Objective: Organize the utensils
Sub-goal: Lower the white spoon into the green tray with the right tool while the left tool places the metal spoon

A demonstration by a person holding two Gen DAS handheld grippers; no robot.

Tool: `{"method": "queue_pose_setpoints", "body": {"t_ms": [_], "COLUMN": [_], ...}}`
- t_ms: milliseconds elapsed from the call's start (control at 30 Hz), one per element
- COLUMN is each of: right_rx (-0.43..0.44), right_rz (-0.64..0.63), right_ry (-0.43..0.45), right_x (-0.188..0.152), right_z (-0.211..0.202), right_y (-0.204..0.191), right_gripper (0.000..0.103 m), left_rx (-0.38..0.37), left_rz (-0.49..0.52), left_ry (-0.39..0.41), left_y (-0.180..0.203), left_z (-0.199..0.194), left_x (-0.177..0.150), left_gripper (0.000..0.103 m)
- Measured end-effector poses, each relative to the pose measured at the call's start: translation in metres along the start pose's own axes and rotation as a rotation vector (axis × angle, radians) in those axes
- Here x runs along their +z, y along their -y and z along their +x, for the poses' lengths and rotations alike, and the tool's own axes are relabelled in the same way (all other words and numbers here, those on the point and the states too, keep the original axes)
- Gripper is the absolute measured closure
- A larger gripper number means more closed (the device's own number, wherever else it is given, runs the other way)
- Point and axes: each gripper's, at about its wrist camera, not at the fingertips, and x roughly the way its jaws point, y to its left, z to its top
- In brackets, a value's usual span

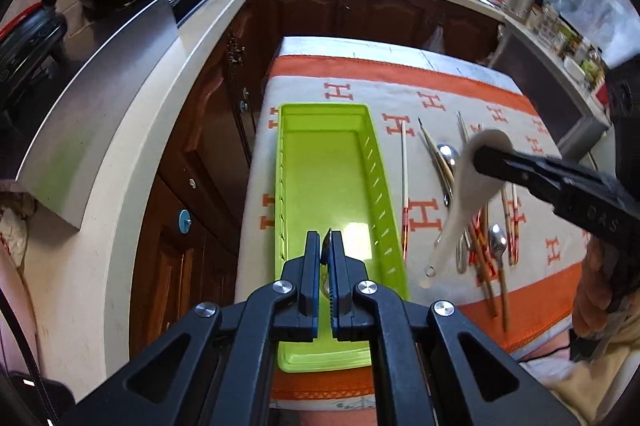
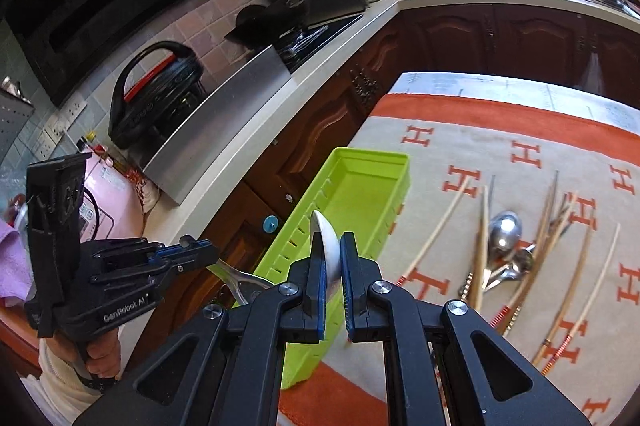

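Over patterned cloth [image 2: 520, 129] — white spoon [image 2: 330, 250] between right gripper [image 2: 332, 246] fingers.

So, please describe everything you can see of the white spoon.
The white spoon looks ceramic, glossy, with a deep bowl and a long handle ending in a small hole. The right gripper is shut on its bowl and holds it in the air, handle hanging down, above the chopsticks beside the green tray.

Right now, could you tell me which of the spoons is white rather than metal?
The white spoon clamped in the right gripper, lifted above the cloth; the other spoons are shiny metal.
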Motion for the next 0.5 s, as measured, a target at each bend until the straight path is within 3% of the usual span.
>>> {"method": "queue_pose_setpoints", "body": {"t_ms": [200, 300, 367, 500], "right_rx": [-0.040, -0.065, -0.085, -0.114], "right_rz": [-0.030, -0.027, -0.021, -0.017], "right_ry": [-0.072, -0.098, -0.115, -0.136], "right_x": [0.005, 0.006, 0.007, 0.010], "right_z": [0.055, 0.077, 0.091, 0.110], "right_y": [-0.003, -0.002, 0.004, 0.014], "right_gripper": [0.096, 0.096, 0.096, 0.096], "left_rx": [-0.019, -0.058, -0.081, -0.104], "left_rz": [0.108, 0.081, 0.053, -0.017], "left_ry": [-0.081, -0.091, -0.097, -0.093], "left_y": [0.015, 0.013, 0.009, -0.002], "left_z": [0.036, 0.047, 0.053, 0.060], "left_x": [-0.015, -0.017, -0.016, -0.015], "left_gripper": [0.101, 0.101, 0.096, 0.071]}}
